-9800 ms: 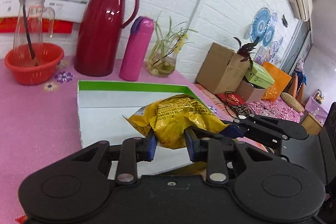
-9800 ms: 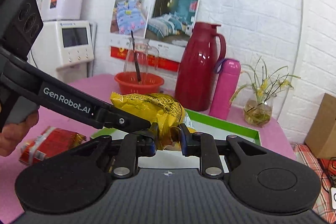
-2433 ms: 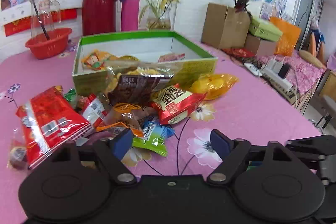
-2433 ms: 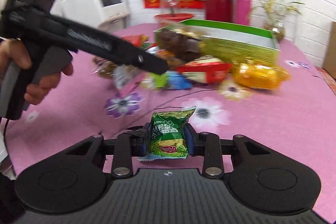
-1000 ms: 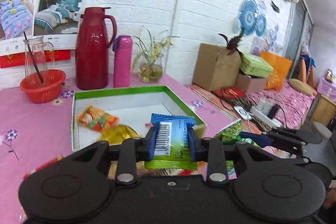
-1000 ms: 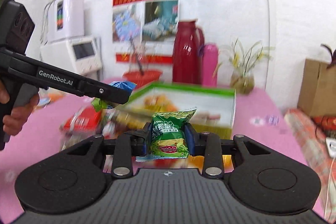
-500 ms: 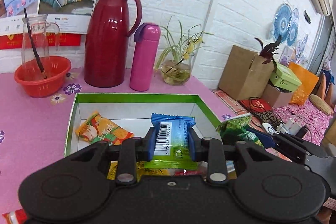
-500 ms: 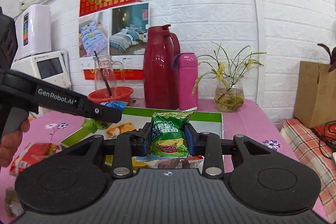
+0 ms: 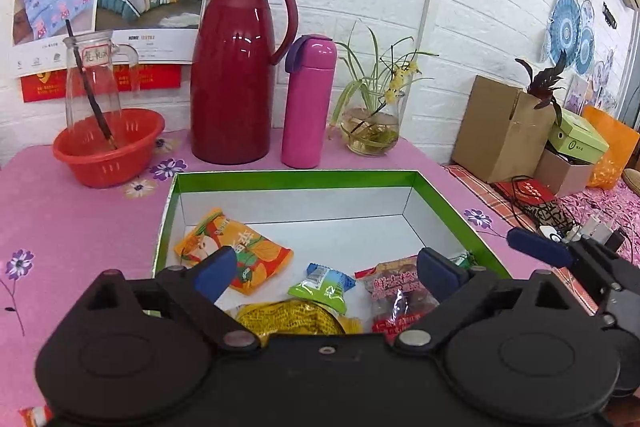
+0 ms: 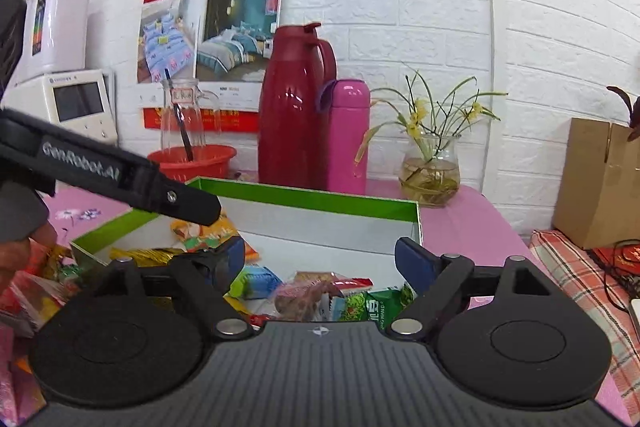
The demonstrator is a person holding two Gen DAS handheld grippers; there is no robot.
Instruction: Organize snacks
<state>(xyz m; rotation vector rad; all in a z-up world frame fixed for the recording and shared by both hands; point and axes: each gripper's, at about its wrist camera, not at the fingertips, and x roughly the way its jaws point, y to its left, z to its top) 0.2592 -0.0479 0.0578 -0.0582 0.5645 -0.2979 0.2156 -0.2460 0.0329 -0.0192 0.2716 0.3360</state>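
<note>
- we see the left gripper [image 9: 326, 273] over the green box [image 9: 304, 177], its fingers [image 9: 212, 271] just spread wide, grasping nothing.
- the blue-and-green packet [image 9: 324, 285] lies free on the box floor, between the orange packet [image 9: 236, 251] and the dark red packet [image 9: 400, 297], with the yellow bag [image 9: 288, 319] in front.
- the right gripper [image 10: 320, 261] also stands released, its fingers just opened; the green packet [image 10: 374, 305] lies below them inside the box.
- the box rests on the pink worktop [image 9: 68, 211], near the red jug [image 9: 236, 67] and the pink flask [image 9: 308, 101].
</note>
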